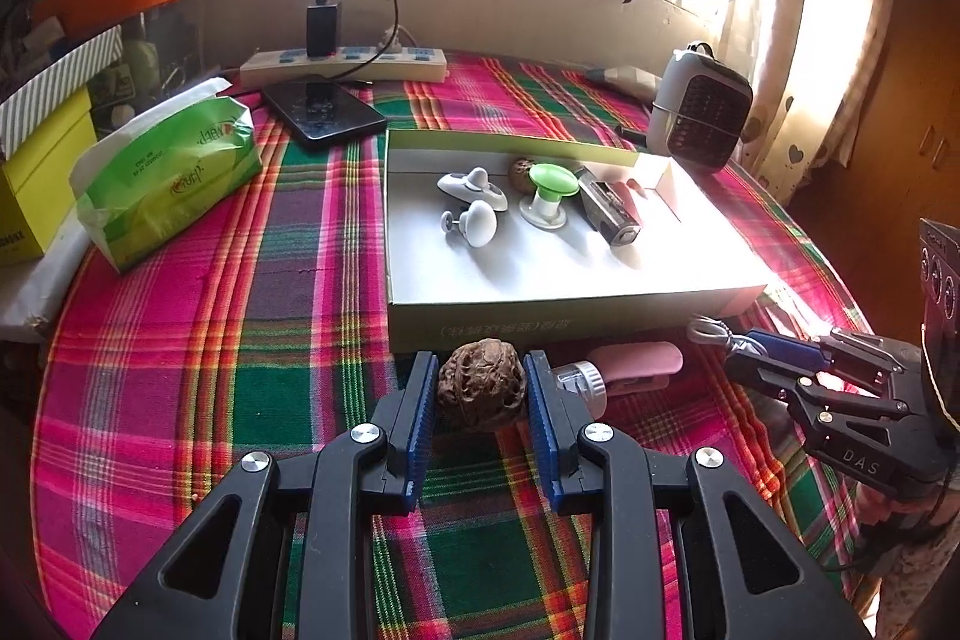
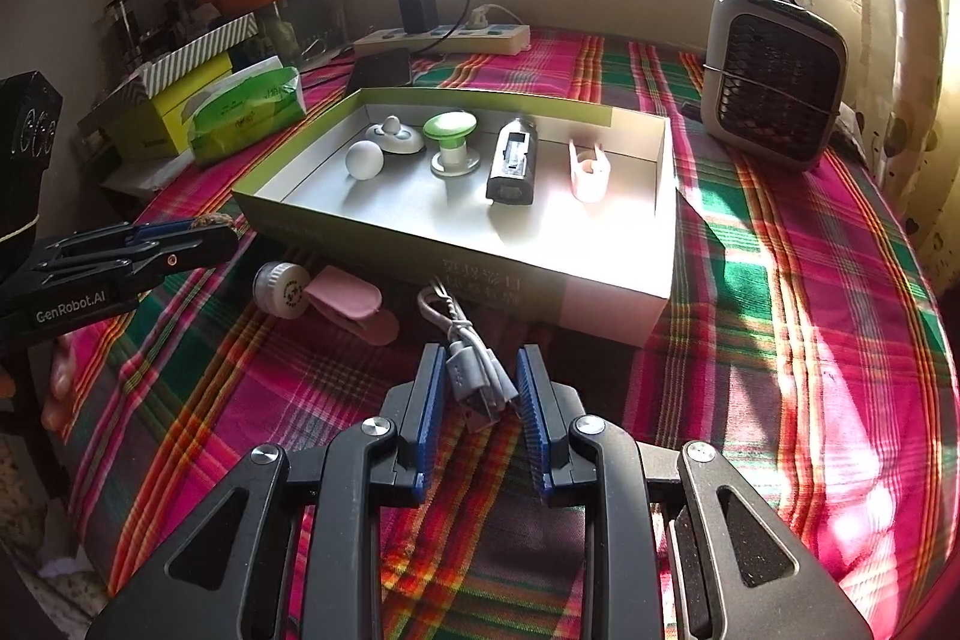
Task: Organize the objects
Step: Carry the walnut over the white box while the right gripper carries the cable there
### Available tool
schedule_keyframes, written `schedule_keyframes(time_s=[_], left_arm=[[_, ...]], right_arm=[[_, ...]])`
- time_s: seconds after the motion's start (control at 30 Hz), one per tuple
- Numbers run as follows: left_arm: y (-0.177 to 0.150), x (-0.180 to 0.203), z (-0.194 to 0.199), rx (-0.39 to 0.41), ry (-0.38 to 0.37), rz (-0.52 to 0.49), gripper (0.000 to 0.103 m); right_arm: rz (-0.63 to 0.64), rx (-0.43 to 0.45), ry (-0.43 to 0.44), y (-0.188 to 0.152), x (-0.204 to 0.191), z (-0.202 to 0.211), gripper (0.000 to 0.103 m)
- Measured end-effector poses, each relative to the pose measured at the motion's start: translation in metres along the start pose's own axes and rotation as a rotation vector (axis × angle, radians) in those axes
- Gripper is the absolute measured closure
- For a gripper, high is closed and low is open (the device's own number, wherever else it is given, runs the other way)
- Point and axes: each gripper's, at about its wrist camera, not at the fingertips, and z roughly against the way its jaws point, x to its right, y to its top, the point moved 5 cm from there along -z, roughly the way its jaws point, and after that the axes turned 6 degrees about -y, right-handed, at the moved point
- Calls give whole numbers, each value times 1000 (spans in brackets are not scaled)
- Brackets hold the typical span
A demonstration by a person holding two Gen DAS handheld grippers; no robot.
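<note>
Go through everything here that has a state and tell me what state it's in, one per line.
left gripper: shut on the walnut
right gripper: shut on the grey cable
box: open, lidless
phone: screen dark
charger: plugged into the power strip
tissue pack: open, tissue sticking out

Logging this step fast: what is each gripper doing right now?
Left gripper: closed on the walnut.
Right gripper: closed on the bundled grey cable.
</note>
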Motion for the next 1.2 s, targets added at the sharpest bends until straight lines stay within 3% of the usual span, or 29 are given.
schedule_keyframes(time_s=[0.47,1.2], left_arm=[[24,12,-7,10,-16,-26,76],[58,26,-47,-30,-55,-53,76]], right_arm=[[-35,36,2,15,13,8,77],[-83,16,-77,49,37,-14,77]])
